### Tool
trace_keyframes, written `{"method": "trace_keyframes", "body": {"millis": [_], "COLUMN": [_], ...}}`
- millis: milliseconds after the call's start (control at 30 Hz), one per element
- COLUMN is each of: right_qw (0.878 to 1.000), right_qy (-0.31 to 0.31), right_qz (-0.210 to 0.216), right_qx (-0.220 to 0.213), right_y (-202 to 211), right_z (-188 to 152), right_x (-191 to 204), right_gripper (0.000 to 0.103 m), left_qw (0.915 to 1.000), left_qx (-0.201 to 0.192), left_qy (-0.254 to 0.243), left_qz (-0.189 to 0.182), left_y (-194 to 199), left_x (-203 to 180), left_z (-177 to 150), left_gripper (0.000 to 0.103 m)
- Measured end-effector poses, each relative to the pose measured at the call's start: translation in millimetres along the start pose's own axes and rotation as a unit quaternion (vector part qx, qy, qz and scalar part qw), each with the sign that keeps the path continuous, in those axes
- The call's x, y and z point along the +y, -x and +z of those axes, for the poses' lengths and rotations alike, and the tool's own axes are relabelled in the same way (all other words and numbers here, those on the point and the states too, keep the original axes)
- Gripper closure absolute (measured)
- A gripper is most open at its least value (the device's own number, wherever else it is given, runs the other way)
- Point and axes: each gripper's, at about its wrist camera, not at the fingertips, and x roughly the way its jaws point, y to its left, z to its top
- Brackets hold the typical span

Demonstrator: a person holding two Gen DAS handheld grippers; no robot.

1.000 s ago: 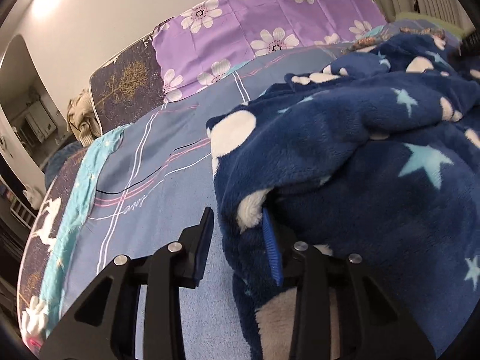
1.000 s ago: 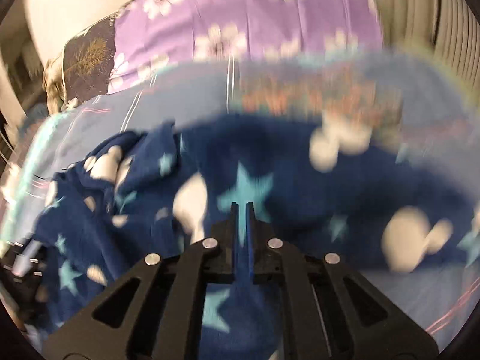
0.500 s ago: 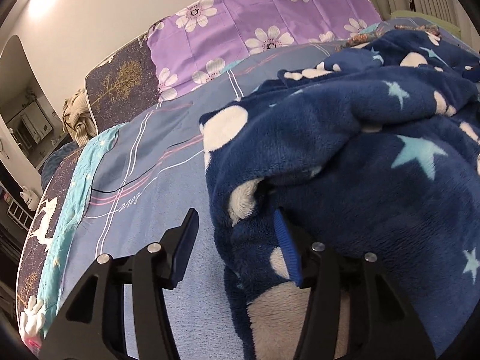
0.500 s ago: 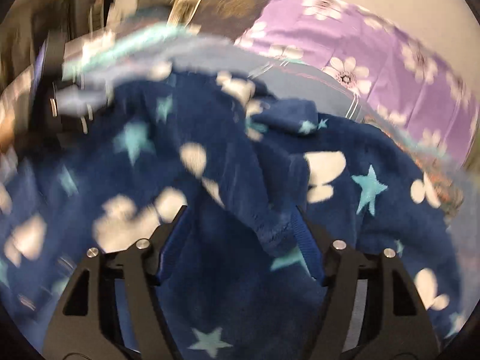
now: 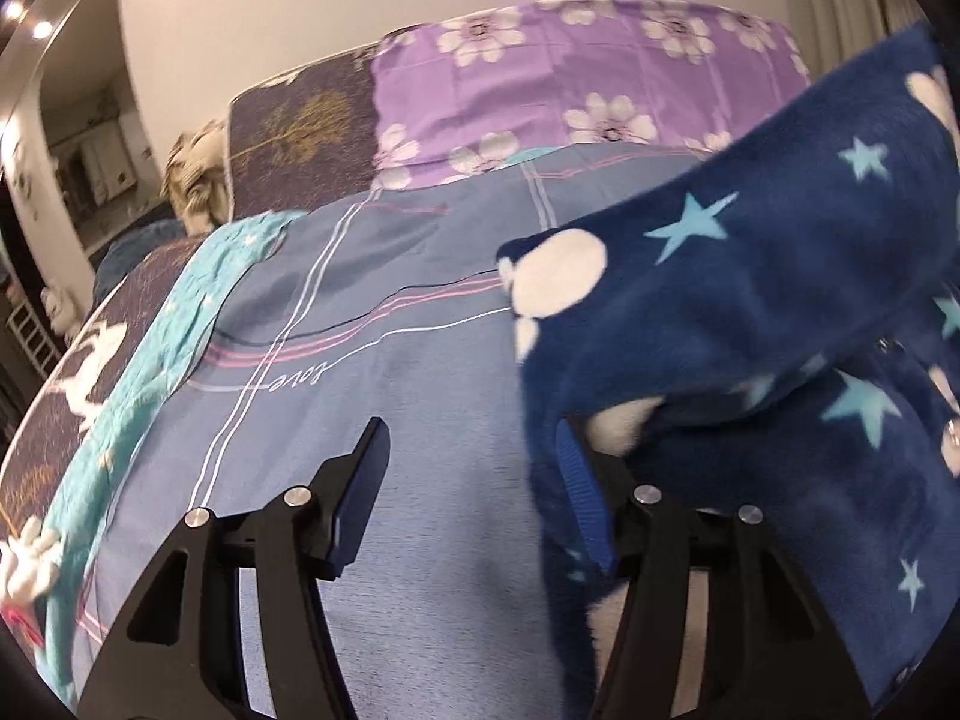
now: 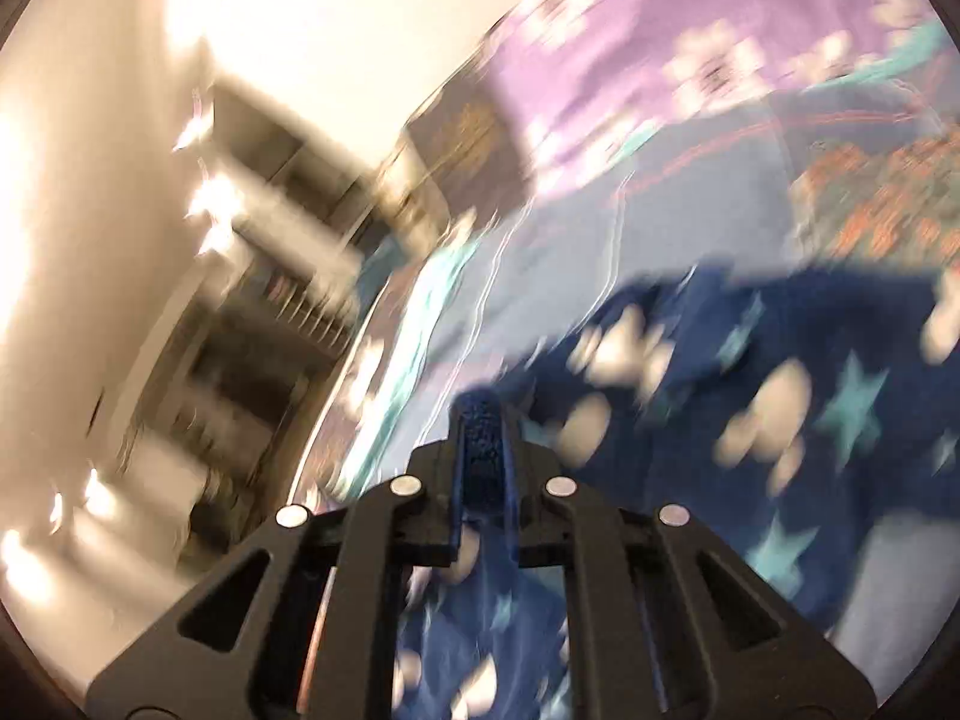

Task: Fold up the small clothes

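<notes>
Left wrist view: the left hand-held gripper (image 5: 468, 486) is spread apart, its right finger tucked under the edge of a navy star-print fleece garment (image 5: 750, 300) lying to its right on the bed (image 5: 360, 360). The right hand-held gripper (image 6: 483, 468) is clamped on a fold of that garment, lifting it.

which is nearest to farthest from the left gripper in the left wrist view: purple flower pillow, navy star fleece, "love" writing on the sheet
From the left gripper:
1. navy star fleece, right side, covering the right finger.
2. "love" writing, on the sheet ahead, slightly left.
3. purple flower pillow, at the bed's far end.
</notes>
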Motion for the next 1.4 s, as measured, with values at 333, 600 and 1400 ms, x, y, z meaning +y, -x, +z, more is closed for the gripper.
{"method": "trace_keyframes", "body": {"millis": [333, 600, 1400], "right_qw": [0.980, 0.947, 0.958], "right_qy": [0.069, 0.131, 0.120], "right_qz": [-0.174, -0.258, -0.262], "right_qx": [0.069, 0.141, 0.002], "right_y": [-50.5, -83.9, -23.2], "right_z": [-47.3, -104.4, -122.7], "right_x": [-43.0, -41.1, -45.0], "right_gripper": [0.048, 0.045, 0.071], "left_qw": [0.9994, 0.9982, 0.9994], "left_qx": [0.002, 0.001, 0.026], "left_qy": [-0.031, 0.033, 0.021], "left_qz": [-0.013, -0.050, 0.005], "left_y": [3.4, -4.9, -51.7], "left_x": [-12.1, -6.0, -26.4], "left_z": [-9.0, 17.2, 45.3], "left_gripper": [0.035, 0.035, 0.033]}}
